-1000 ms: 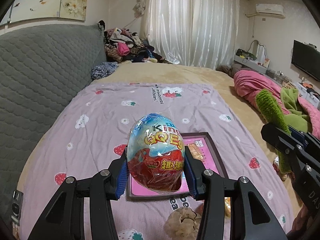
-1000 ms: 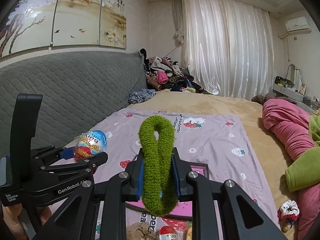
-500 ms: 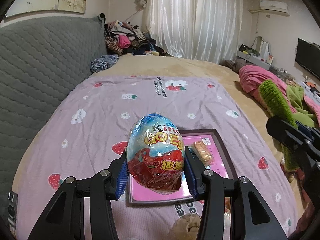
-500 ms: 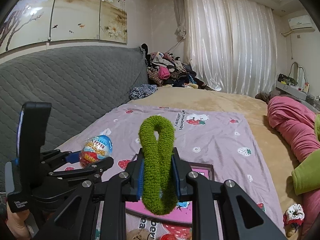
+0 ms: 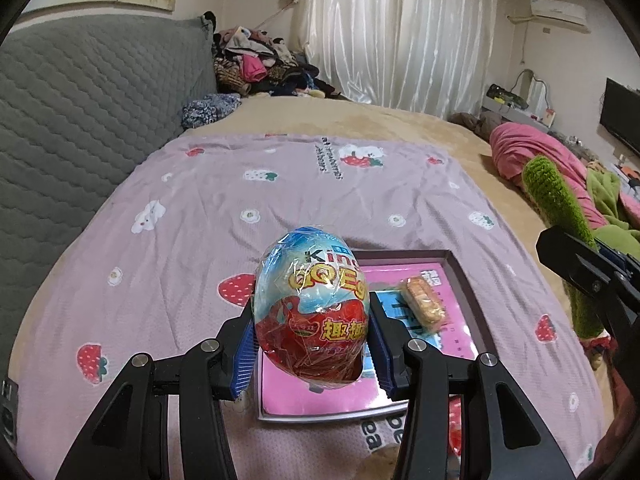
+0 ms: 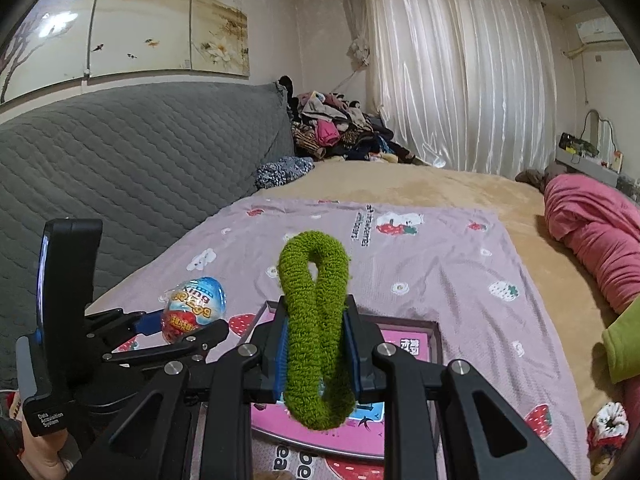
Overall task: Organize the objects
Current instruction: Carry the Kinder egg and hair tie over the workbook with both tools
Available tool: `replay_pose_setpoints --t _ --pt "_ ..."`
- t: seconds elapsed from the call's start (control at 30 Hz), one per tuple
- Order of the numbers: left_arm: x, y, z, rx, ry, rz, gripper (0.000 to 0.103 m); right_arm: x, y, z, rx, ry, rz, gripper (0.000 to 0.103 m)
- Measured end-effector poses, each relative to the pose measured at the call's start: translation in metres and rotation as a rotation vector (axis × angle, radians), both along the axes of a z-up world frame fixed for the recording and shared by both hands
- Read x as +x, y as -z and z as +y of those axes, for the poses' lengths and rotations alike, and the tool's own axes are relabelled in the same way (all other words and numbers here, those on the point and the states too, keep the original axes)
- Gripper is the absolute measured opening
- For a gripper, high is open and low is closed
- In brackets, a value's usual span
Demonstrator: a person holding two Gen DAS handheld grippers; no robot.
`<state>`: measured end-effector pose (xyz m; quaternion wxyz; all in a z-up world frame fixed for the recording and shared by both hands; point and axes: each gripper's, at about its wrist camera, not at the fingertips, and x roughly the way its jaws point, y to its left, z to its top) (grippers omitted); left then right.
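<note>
My left gripper (image 5: 312,344) is shut on a wrapped Kinder chocolate egg (image 5: 312,312), held above the near left corner of a pink tray (image 5: 460,280); it also shows in the right wrist view (image 6: 194,310). A wrapped biscuit (image 5: 423,307) lies in the tray. My right gripper (image 6: 316,352) is shut on a fuzzy green hair scrunchie (image 6: 314,328), held upright above the tray (image 6: 404,340); the scrunchie also shows in the left wrist view (image 5: 556,208).
The tray lies on a lilac strawberry blanket (image 5: 248,216) on a bed. A grey quilted headboard (image 5: 80,112) is on the left. A clothes pile (image 6: 336,128) is at the back, pink bedding (image 6: 592,232) on the right. A small scrunchie (image 6: 608,426) lies at right.
Both grippers have risen and moved forward a little over the tray, still holding the egg and the scrunchie. More of the tray and the biscuit shows.
</note>
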<state>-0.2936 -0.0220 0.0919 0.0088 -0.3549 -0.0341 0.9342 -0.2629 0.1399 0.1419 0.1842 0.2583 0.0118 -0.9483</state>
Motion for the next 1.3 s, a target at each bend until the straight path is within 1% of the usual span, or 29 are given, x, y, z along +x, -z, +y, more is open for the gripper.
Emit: replay_pose_setpoints --t 0.3,0.47,0.57,0.7,0.77,0.97,1.1,1.2,1.23,1.3 --pt "-0.03 0.019 -0.005 -0.006 -0.009 -0.018 0.05 -0.028 0.027 -0.009 0.007 -0.008 -0.041 0.024" --pt "-0.041 0.032 -0.006 0.008 -0.01 -0.023 0.05 -0.038 0.043 -0.011 0.006 -0.013 -0.055 0.024" --pt "-0.052 0.049 -0.002 -0.001 -0.006 -0.049 0.05 -0.043 0.055 -0.011 0.009 -0.015 -0.076 0.024" --pt "-0.061 0.064 -0.005 0.022 -0.007 -0.066 0.05 -0.049 0.067 -0.015 0.025 -0.017 -0.088 0.024" --pt "-0.066 0.071 -0.004 0.021 -0.003 -0.077 0.05 -0.053 0.073 -0.014 0.026 -0.014 -0.101 0.024" --pt "-0.077 0.085 -0.004 0.023 0.01 -0.097 0.05 -0.066 0.09 -0.021 0.051 -0.013 -0.136 0.024" --pt "-0.088 0.096 -0.006 0.016 0.019 -0.126 0.05 -0.078 0.101 -0.027 0.077 -0.016 -0.165 0.024" --pt "-0.097 0.105 -0.008 0.035 0.029 -0.161 0.05 -0.086 0.112 -0.03 0.086 -0.015 -0.19 0.024" --pt "-0.099 0.107 -0.01 0.049 0.031 -0.162 0.05 -0.089 0.115 -0.031 0.092 -0.013 -0.197 0.024" --pt "-0.104 0.113 -0.01 0.051 0.028 -0.175 0.05 -0.095 0.122 -0.035 0.096 -0.018 -0.215 0.024"
